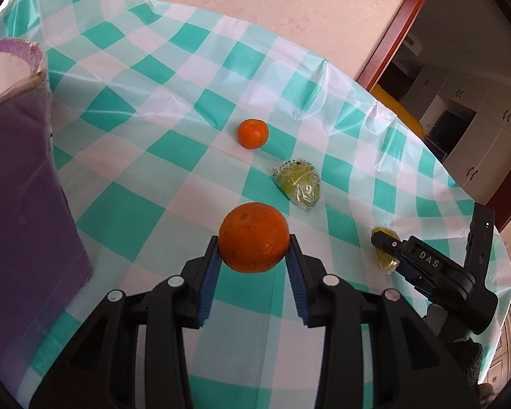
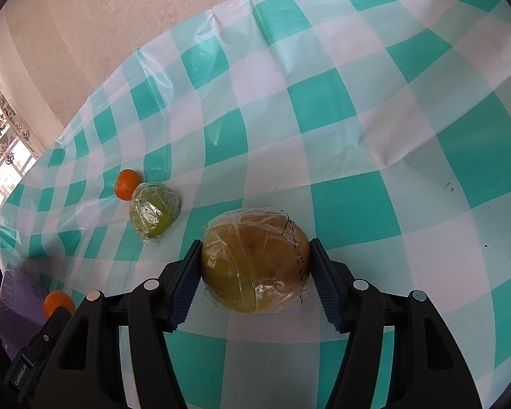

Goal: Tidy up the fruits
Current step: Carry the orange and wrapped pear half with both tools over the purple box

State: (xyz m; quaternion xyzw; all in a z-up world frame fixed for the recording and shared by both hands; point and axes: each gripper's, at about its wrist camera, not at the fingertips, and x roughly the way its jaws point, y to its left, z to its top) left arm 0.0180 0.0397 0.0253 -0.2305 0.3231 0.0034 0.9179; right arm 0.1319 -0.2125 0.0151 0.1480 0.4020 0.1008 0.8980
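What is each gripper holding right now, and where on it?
Left gripper pinches an orange across its sides. Right gripper clamps a plastic-wrapped pear across its sides.

**Gripper build**

Left gripper (image 1: 254,250): matte black plastic, blue ribbed pads (image 1: 207,286), four round silver studs.
Right gripper (image 2: 255,262): same black body, blue pads (image 2: 184,289); white "DAS" lettering on its side in the left view.
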